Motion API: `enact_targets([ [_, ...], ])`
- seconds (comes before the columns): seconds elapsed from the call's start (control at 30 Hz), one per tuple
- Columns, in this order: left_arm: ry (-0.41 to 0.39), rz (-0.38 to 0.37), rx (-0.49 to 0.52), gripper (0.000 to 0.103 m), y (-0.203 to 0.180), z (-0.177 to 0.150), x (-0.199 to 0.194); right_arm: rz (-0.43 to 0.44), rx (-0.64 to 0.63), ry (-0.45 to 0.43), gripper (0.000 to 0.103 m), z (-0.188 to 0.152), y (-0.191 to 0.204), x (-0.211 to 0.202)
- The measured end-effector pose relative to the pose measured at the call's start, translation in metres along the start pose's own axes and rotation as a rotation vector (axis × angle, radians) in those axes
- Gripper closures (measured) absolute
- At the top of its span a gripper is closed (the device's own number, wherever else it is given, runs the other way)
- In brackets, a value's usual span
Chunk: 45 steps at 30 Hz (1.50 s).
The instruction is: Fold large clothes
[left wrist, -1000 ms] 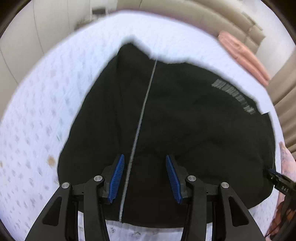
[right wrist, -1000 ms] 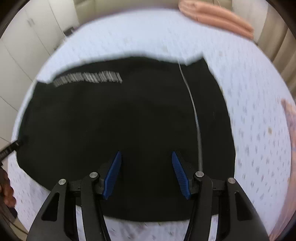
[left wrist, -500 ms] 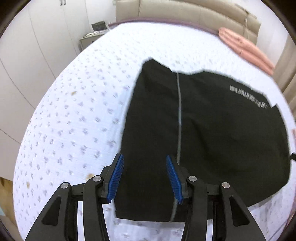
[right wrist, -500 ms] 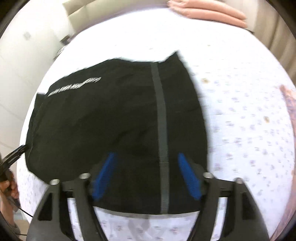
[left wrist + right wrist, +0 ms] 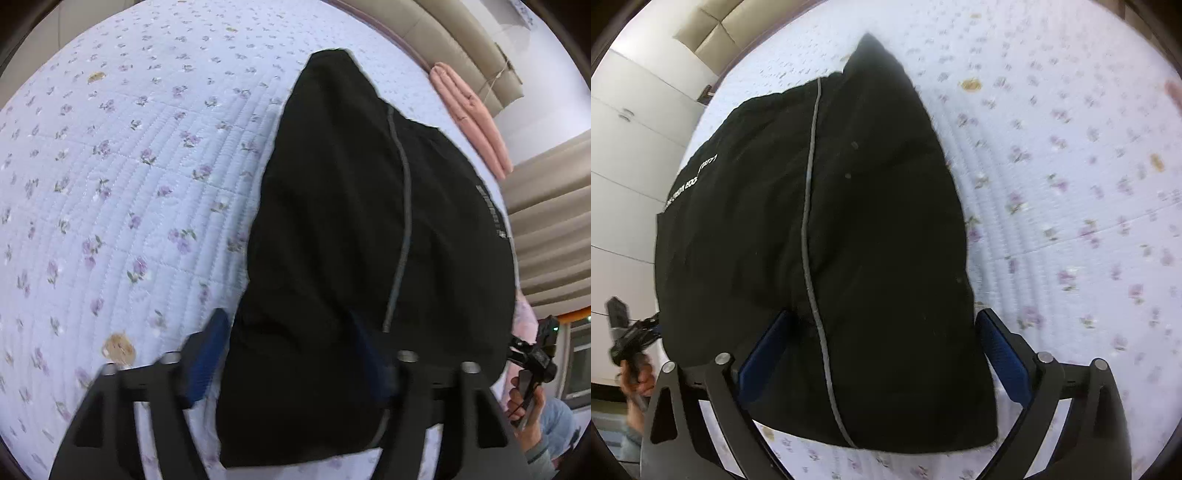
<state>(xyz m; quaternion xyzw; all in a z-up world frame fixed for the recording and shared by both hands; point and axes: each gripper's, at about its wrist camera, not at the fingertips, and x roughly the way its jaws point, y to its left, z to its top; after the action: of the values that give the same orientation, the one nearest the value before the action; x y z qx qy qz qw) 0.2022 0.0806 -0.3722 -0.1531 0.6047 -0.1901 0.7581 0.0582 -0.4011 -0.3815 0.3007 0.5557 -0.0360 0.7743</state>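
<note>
Two claws hang over one black garment (image 5: 332,240) that lies folded on a bed (image 5: 110,184) with a pale quilt full of little purple flowers; a thin grey stripe (image 5: 809,221) runs down the cloth, and small white letters (image 5: 687,181) sit near one edge; a pink folded cloth (image 5: 469,118) lies far off by the tan headboard (image 5: 461,44); white cupboards (image 5: 624,147) stand beside the bed; the left claw (image 5: 291,354) points down at the near end of the garment, its jaws opening, cloth below them but not pinched; the right claw (image 5: 882,358) also points down, its jaws opening very wide, with the stripe between them and nothing squeezed.
</note>
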Motion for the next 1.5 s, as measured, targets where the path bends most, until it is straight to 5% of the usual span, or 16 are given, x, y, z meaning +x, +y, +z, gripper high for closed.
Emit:
enact_targets([
  [0.4, 0.096, -0.287, -0.098, 0.021, 0.012, 0.009, 0.032, 0.163, -0.032, 0.051, 0.0, 0.024, 0.006, 0.047],
  [0.67, 0.068, -0.328, -0.119, 0.023, 0.005, 0.009, 0.041, 0.186, -0.016, 0.024, 0.0, 0.033, 0.001, 0.053],
  [0.73, 0.039, -0.31, -0.109, 0.031, 0.001, 0.006, 0.039, 0.182, -0.027, 0.013, 0.004, 0.023, -0.005, 0.04],
  [0.8, 0.013, -0.319, -0.108, 0.053, -0.009, 0.007, 0.041, 0.181, -0.053, 0.001, 0.01, 0.016, -0.007, 0.035],
  [0.9, -0.069, -0.263, -0.024, 0.072, -0.032, -0.004, 0.024, 0.181, -0.107, -0.022, 0.03, 0.014, 0.008, 0.027],
  [1.03, -0.144, -0.309, -0.013, 0.08, -0.05, -0.013, -0.004, 0.143, -0.191, -0.063, 0.054, 0.007, 0.027, 0.005],
  [1.27, -0.256, -0.368, 0.117, 0.083, -0.1, -0.038, -0.08, 0.107, -0.329, -0.176, 0.06, -0.022, 0.077, -0.056],
  [1.43, -0.314, -0.396, 0.167, 0.086, -0.098, -0.07, -0.145, 0.112, -0.393, -0.198, 0.06, -0.061, 0.095, -0.101],
  [1.5, -0.318, -0.465, 0.169, 0.091, -0.092, -0.084, -0.169, 0.114, -0.409, -0.196, 0.06, -0.088, 0.101, -0.117],
])
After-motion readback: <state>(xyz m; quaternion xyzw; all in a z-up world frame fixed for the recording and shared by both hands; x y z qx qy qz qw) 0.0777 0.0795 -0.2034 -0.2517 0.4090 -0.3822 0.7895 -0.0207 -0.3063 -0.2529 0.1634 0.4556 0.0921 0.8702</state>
